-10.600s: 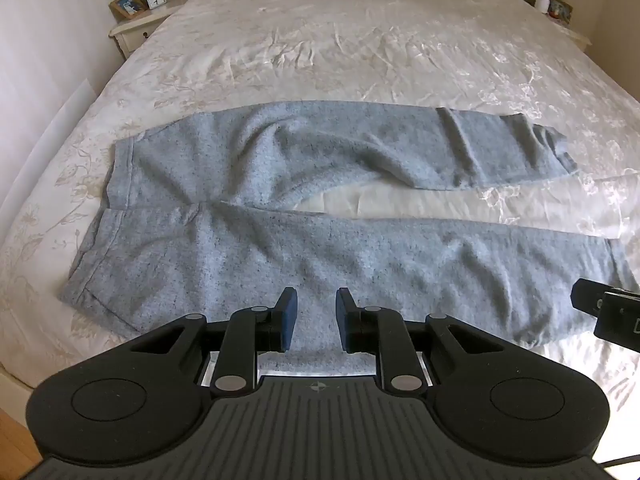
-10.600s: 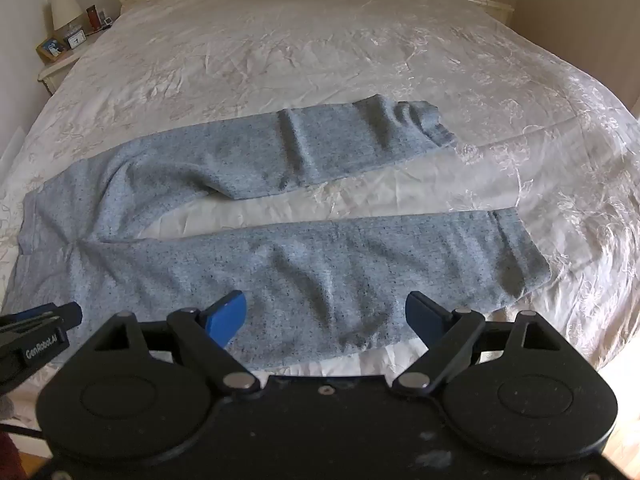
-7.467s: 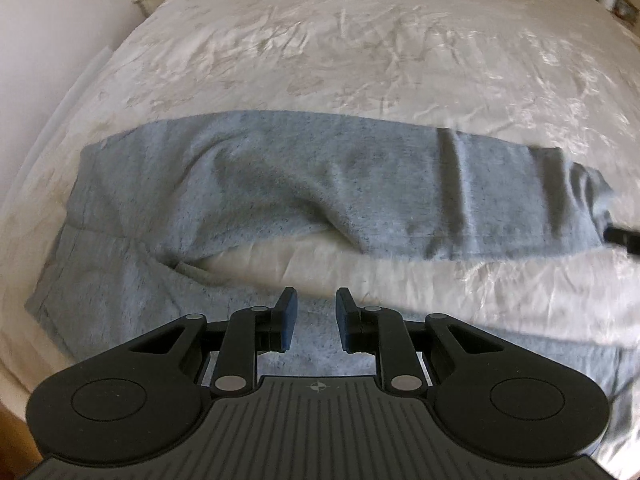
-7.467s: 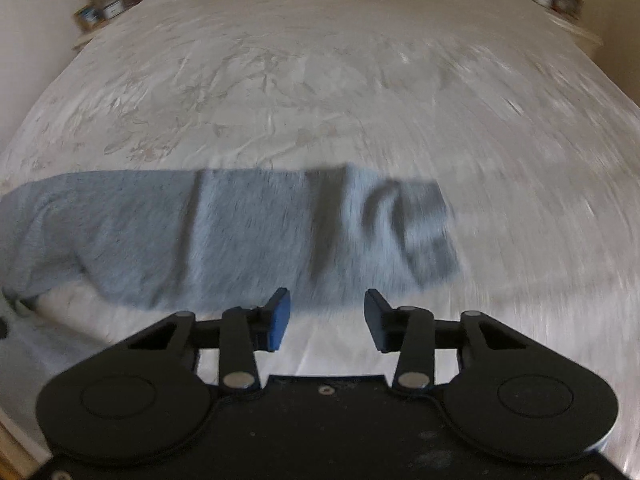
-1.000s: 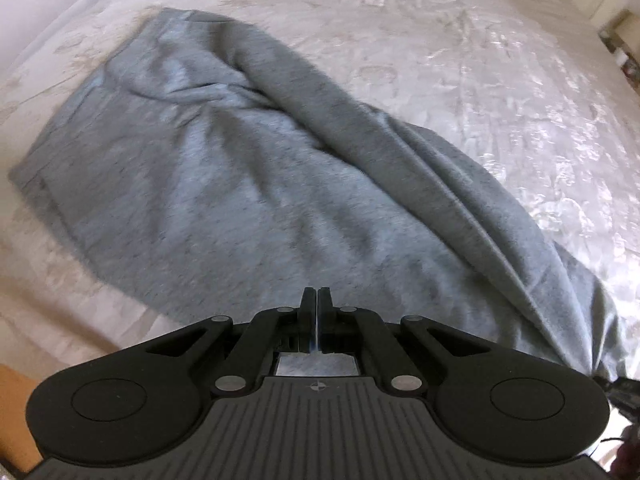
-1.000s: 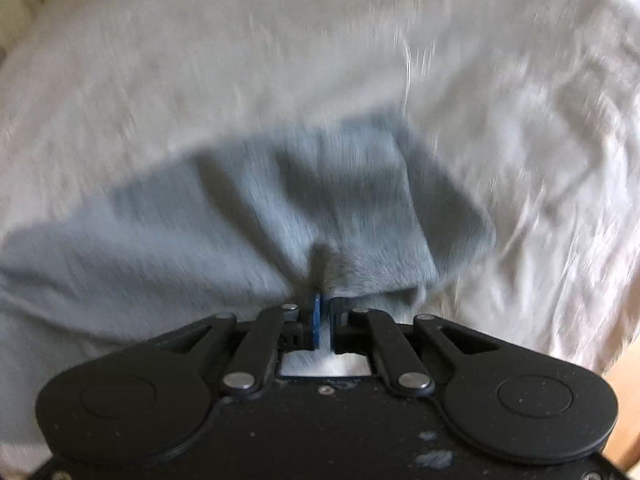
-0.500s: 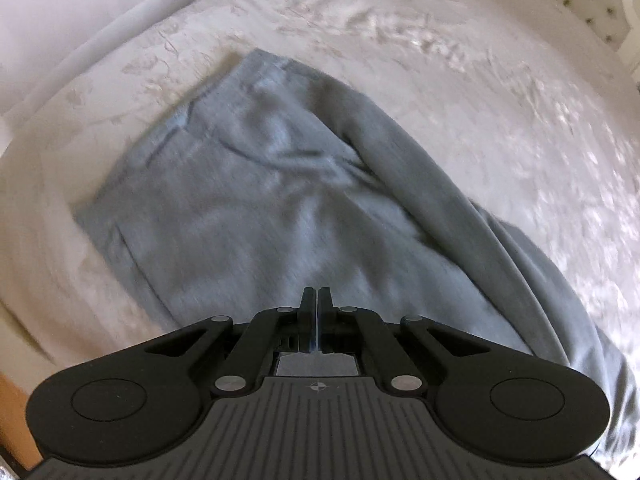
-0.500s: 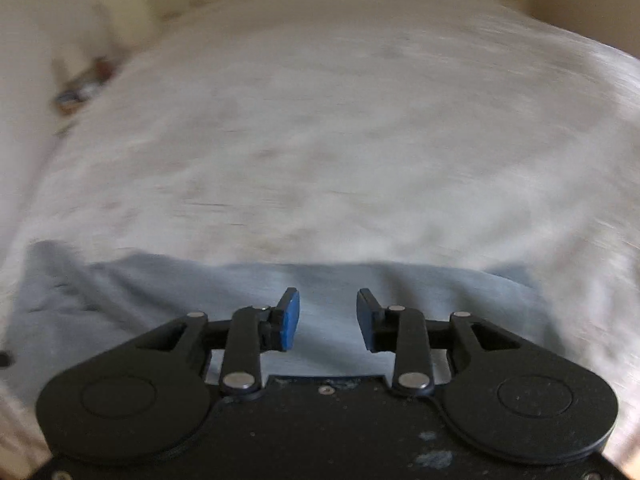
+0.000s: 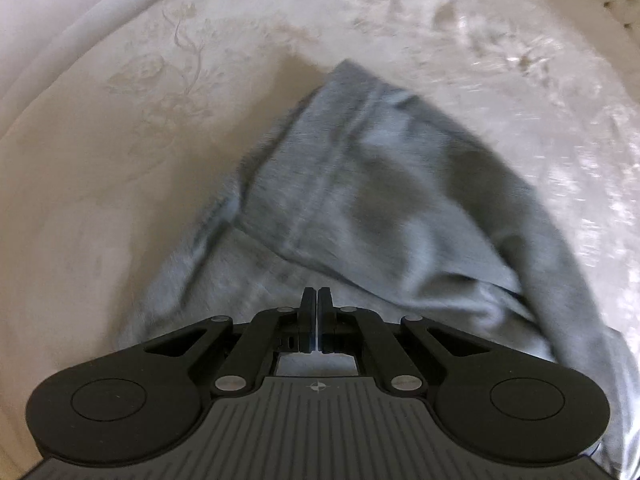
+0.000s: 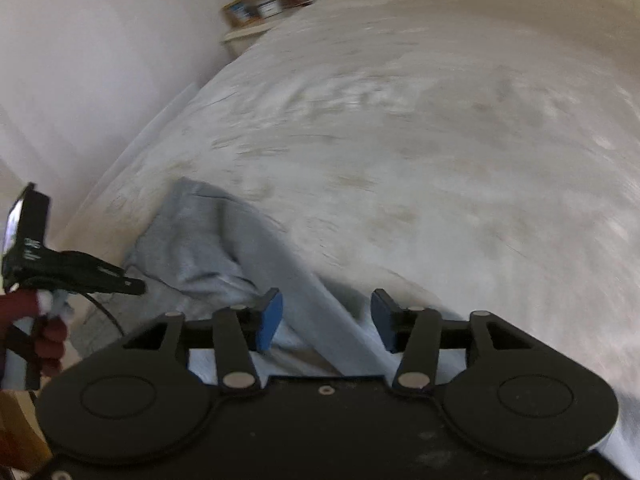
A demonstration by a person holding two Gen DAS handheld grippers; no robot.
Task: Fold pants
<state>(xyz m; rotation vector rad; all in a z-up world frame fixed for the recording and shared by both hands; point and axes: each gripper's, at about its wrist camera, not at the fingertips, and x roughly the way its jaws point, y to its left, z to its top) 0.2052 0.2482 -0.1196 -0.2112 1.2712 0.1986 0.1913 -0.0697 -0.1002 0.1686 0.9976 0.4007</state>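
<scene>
Pants bunched on bedspread; left gripper pinched together, right gripper wide; nightstand far

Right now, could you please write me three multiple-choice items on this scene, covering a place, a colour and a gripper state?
1. Where do the pants lie?
A. on the bed
B. on a chair
C. on the floor

2. What colour are the pants?
A. red
B. grey-blue
C. black

3. How does the right gripper stand?
A. shut on the pants
B. shut on nothing
C. open

Answers:
1 A, the white bedspread lies under and around the fabric.
2 B, both views show heathered grey-blue cloth.
3 C, its blue pads stand well apart, while the left gripper is shut.
</scene>
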